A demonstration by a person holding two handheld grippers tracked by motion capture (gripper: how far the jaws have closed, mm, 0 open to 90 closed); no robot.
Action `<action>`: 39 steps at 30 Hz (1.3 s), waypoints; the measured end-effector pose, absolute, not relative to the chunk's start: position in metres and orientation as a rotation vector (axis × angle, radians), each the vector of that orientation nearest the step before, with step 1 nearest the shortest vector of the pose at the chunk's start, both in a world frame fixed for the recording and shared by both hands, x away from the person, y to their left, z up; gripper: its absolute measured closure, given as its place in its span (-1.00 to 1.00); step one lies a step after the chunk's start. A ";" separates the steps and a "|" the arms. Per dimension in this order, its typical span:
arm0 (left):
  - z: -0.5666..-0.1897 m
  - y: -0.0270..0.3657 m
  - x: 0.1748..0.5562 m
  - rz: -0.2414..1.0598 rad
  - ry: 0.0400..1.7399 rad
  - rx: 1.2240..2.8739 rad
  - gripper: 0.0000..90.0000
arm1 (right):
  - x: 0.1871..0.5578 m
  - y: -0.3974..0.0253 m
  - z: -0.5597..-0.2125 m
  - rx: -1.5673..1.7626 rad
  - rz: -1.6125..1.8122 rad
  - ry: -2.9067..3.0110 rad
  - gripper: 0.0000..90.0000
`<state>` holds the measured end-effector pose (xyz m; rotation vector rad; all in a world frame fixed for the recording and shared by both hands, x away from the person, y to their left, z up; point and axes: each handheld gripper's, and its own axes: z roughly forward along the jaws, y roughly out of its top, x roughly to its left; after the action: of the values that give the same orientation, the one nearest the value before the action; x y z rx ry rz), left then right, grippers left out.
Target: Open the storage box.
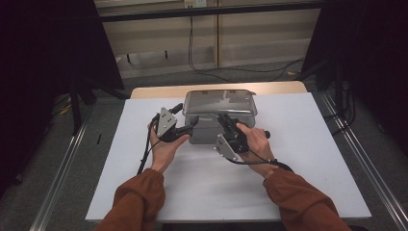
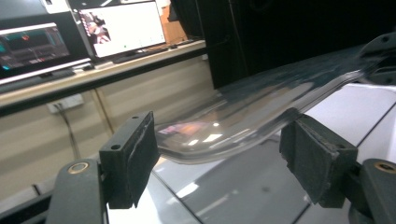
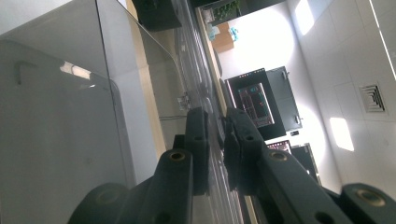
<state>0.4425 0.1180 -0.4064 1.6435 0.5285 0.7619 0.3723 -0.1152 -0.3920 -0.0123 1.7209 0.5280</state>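
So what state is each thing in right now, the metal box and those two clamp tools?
Metal container: upright on the white table, shiny lid on top, seemingly closed.
Left gripper: open, jaws either side of the lid's rim, not touching it.
Right gripper: jaws nearly together around the lid's edge; whether they actually pinch it, I cannot tell.
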 end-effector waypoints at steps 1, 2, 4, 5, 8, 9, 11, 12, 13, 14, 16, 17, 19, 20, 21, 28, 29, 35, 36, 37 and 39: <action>-0.407 0.118 0.443 0.757 0.528 1.643 -0.34 | 0.373 -0.116 -0.392 -0.008 0.532 1.721 0.77; -0.407 0.118 0.443 0.757 0.528 1.643 -0.31 | 0.373 -0.116 -0.392 -0.004 0.537 1.722 0.77; -0.407 0.117 0.442 0.788 0.506 1.654 -0.26 | 0.373 -0.116 -0.392 0.004 0.548 1.724 0.76; -0.407 0.117 0.442 0.788 0.506 1.654 -0.24 | 0.373 -0.117 -0.393 0.005 0.551 1.727 0.76; -0.407 0.119 0.443 0.800 0.497 1.665 -0.20 | 0.373 -0.117 -0.392 0.011 0.562 1.733 0.74; -0.408 0.118 0.444 0.794 0.501 1.657 -0.20 | 0.373 -0.118 -0.392 0.017 0.572 1.736 0.70; -0.407 0.118 0.443 0.793 0.501 1.653 -0.17 | 0.374 -0.120 -0.391 0.061 0.605 1.749 0.57; -0.406 0.119 0.443 0.795 0.498 1.655 -0.17 | 0.374 -0.121 -0.391 0.070 0.610 1.745 0.52; -0.406 0.119 0.443 0.797 0.497 1.655 -0.16 | 0.375 -0.123 -0.391 0.082 0.616 1.742 0.46; -0.406 0.119 0.443 0.797 0.499 1.653 -0.15 | 0.375 -0.124 -0.391 0.096 0.625 1.743 0.39; -0.406 0.119 0.443 0.792 0.503 1.646 -0.15 | 0.374 -0.128 -0.391 0.133 0.662 1.746 0.26; -0.406 0.119 0.443 0.791 0.503 1.646 -0.14 | 0.374 -0.130 -0.392 0.155 0.671 1.745 0.19; -0.406 0.119 0.443 0.790 0.506 1.642 -0.14 | 0.373 -0.136 -0.393 0.200 0.704 1.751 0.08; -0.406 0.119 0.443 0.789 0.506 1.641 -0.13 | 0.374 -0.139 -0.394 0.220 0.715 1.755 0.06; -0.406 0.119 0.443 0.790 0.507 1.643 -0.13 | 0.375 -0.141 -0.394 0.244 0.722 1.759 0.01; -0.406 0.120 0.444 0.775 0.519 1.641 -0.15 | 0.378 -0.161 -0.391 0.389 0.823 1.778 -0.26; -0.406 0.120 0.444 0.775 0.519 1.641 -0.15 | 0.378 -0.161 -0.391 0.389 0.823 1.778 -0.26; -0.405 0.120 0.444 0.769 0.530 1.635 -0.15 | 0.385 -0.180 -0.390 0.539 0.929 1.828 -0.41; -0.405 0.120 0.445 0.766 0.536 1.632 -0.15 | 0.387 -0.185 -0.390 0.573 0.959 1.833 -0.47; -0.405 0.120 0.445 0.766 0.536 1.632 -0.15 | 0.388 -0.188 -0.390 0.592 0.974 1.836 -0.49; -0.404 0.120 0.446 0.756 0.547 1.623 -0.14 | 0.391 -0.193 -0.390 0.639 1.015 1.835 -0.52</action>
<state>0.4456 0.1201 -0.4043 1.6229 0.5472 0.7562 0.3910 -0.1933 -0.3899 0.6387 1.8345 1.0151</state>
